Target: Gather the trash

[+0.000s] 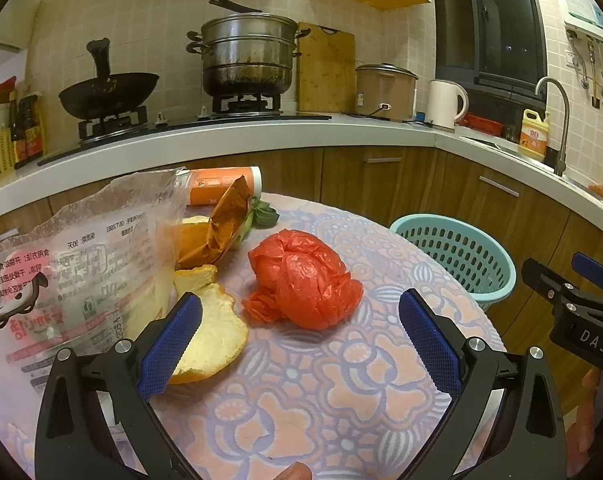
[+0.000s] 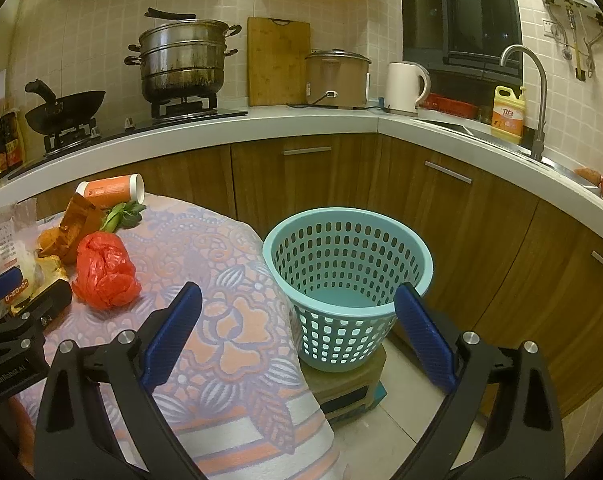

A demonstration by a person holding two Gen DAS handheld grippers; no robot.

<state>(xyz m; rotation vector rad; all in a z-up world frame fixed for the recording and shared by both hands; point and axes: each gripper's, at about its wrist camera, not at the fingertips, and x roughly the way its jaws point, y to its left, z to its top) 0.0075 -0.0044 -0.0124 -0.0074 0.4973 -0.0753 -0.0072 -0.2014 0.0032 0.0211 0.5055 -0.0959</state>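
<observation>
A crumpled red plastic bag (image 1: 303,280) lies on the patterned tablecloth (image 1: 341,400); it also shows in the right wrist view (image 2: 103,276). My left gripper (image 1: 301,336) is open and empty just in front of it. Left of it lie bread pieces (image 1: 211,332), a clear printed wrapper (image 1: 73,280), a brown foil wrapper (image 1: 223,226), greens (image 1: 263,214) and an orange tube (image 1: 221,186). My right gripper (image 2: 297,336) is open and empty, facing the teal basket (image 2: 347,276) beside the table.
The basket (image 1: 457,258) stands on a low box (image 2: 341,386) on the floor at the table's right edge. Wooden cabinets (image 2: 421,200) and a counter with stove, pots (image 2: 183,60), kettle and sink run behind.
</observation>
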